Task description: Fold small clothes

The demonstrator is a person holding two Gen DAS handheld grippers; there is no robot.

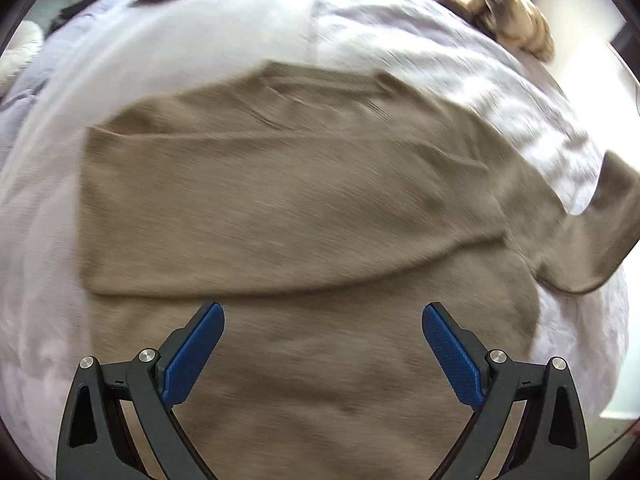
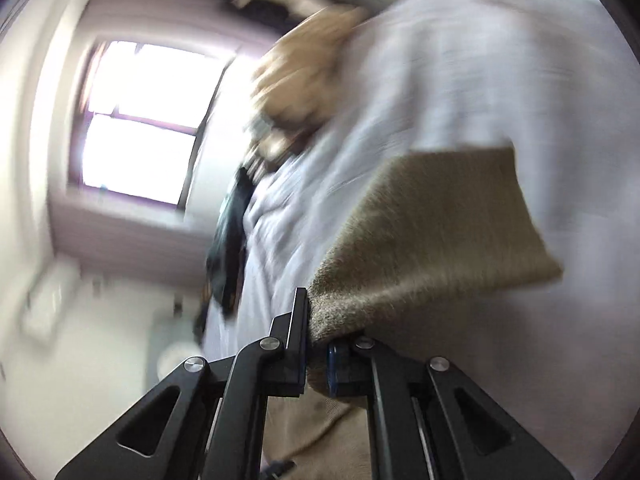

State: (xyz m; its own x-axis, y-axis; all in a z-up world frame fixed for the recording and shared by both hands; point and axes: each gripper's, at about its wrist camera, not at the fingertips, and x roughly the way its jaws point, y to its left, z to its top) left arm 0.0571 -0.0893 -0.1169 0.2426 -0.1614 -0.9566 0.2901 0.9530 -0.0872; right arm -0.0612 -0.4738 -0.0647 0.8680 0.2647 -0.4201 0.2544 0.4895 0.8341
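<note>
1. Left gripper [image 1: 323, 316]: the jaws stand wide apart with nothing between the blue pads [image 1: 192, 356]. The gripper points steeply down above the near part of the brown garment [image 1: 280, 200].
2. Brown garment, left wrist view: it lies on the pale bedsheet [image 1: 200, 40]. One layer is folded across the body, with its fold edge running left to right just beyond the pads. A sleeve [image 1: 592, 240] extends off to the right and lifts off the sheet.
3. Far right of the left wrist view: a tan and dark patterned fabric heap [image 1: 508, 12] lies on the bed, well apart from the garment.
4. Right gripper [image 2: 318, 344]: the jaws are clamped on the end of the sleeve [image 2: 432, 248], which is raised above the bedsheet [image 2: 480, 80].
5. Right wrist view, left side: a bright window [image 2: 148, 120] appears. The frame is heavily motion-blurred; finer detail cannot be told.
</note>
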